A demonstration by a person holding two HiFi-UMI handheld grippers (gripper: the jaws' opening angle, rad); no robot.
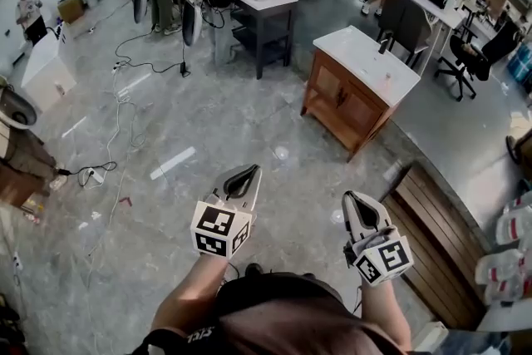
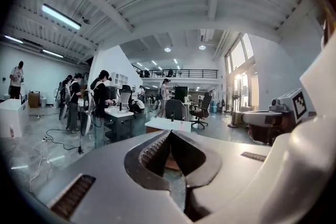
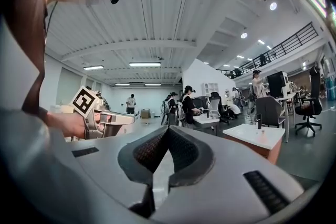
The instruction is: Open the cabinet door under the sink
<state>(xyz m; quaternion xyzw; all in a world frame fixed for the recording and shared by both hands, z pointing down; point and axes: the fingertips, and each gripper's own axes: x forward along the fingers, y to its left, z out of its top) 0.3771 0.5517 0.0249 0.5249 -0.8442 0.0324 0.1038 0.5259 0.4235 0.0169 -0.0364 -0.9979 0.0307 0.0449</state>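
The wooden sink cabinet [image 1: 347,102] with a white top and a black faucet stands on the floor well ahead of me, its two doors closed. My left gripper [image 1: 247,173] and right gripper [image 1: 353,199] hang side by side in front of my body, both shut and empty, far short of the cabinet. In the left gripper view the left gripper [image 2: 170,132] points toward the cabinet's white top [image 2: 167,125], and its jaws meet at the tip. The right gripper view shows the right gripper [image 3: 168,129] closed, with the cabinet [image 3: 258,140] off to the right.
A dark sink cabinet [image 1: 264,17] stands farther back, with people and office chairs around it. Cables [image 1: 116,108] trail over the grey floor at left. A slatted wooden platform [image 1: 440,237] and white bags [image 1: 509,249] lie at right.
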